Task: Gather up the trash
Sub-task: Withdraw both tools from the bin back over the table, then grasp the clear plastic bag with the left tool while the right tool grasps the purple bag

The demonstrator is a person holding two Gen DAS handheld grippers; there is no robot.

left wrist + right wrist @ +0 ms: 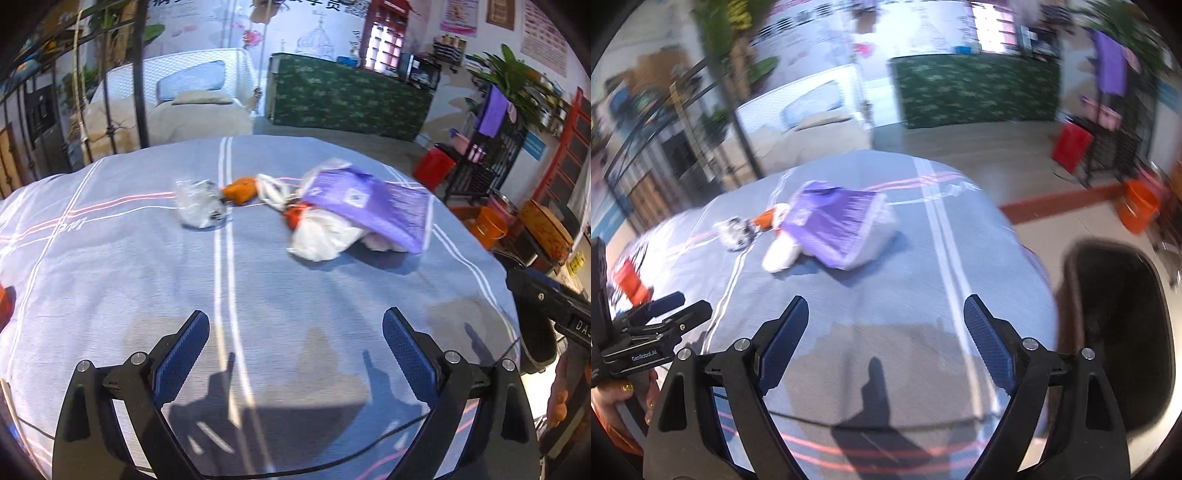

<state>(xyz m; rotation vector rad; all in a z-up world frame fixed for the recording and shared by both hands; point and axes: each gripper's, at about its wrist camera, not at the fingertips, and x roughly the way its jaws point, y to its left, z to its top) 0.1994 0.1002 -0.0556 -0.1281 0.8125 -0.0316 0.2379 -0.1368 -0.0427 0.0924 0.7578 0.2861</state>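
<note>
We see both the left gripper [295,343] and right gripper [884,325] spread wide (nothing held), purple packet [373,205] at one o'clock on the blue cloth [110,266].

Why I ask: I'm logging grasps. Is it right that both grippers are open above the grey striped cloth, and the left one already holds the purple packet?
Not quite. The left gripper holds nothing: the left wrist view shows its jaws open and empty over the grey striped cloth, with the purple packet lying further ahead on the cloth. The right gripper is open too.
</note>
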